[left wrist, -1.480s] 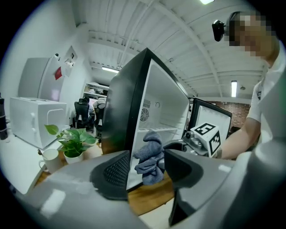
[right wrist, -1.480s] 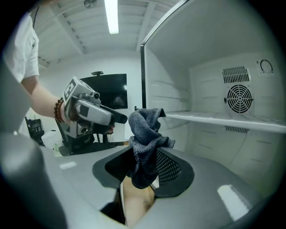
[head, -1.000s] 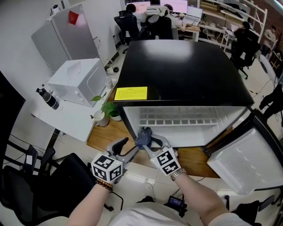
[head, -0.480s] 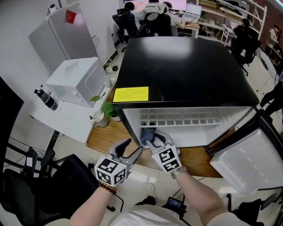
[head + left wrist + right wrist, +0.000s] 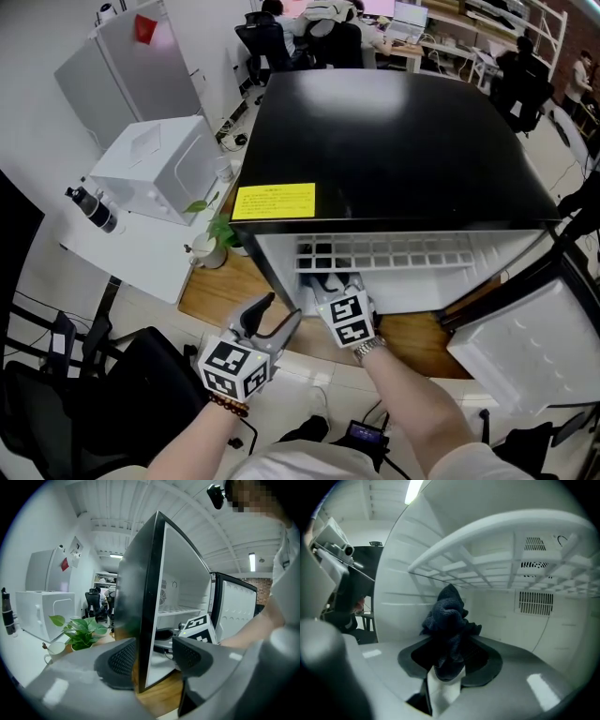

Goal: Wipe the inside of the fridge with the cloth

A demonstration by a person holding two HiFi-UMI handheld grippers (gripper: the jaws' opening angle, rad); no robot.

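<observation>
A black-topped fridge [image 5: 394,141] stands open, its white door [image 5: 525,347] swung out to the right. My right gripper [image 5: 326,286] reaches into the white interior, just under the wire-grid shelf [image 5: 384,251]. It is shut on a bunched dark blue cloth [image 5: 447,620], which sticks up between the pads in the right gripper view, below the shelf [image 5: 497,569] and near the left inner wall [image 5: 408,597]. My left gripper [image 5: 274,317] hangs outside the fridge by its front left corner. It is open and holds nothing. In the left gripper view the left gripper [image 5: 154,656] points at the fridge's front edge [image 5: 150,602].
A wooden platform [image 5: 225,291] carries the fridge. To the left a white table holds a white box-shaped appliance [image 5: 155,169], a potted plant [image 5: 220,230], a cup [image 5: 200,251] and a dark bottle [image 5: 89,208]. A yellow label [image 5: 274,201] lies on the fridge top. People sit at desks behind.
My right gripper has gone forward with the cloth, from the fridge's front edge to inside, under the shelf. The left gripper has barely moved.
</observation>
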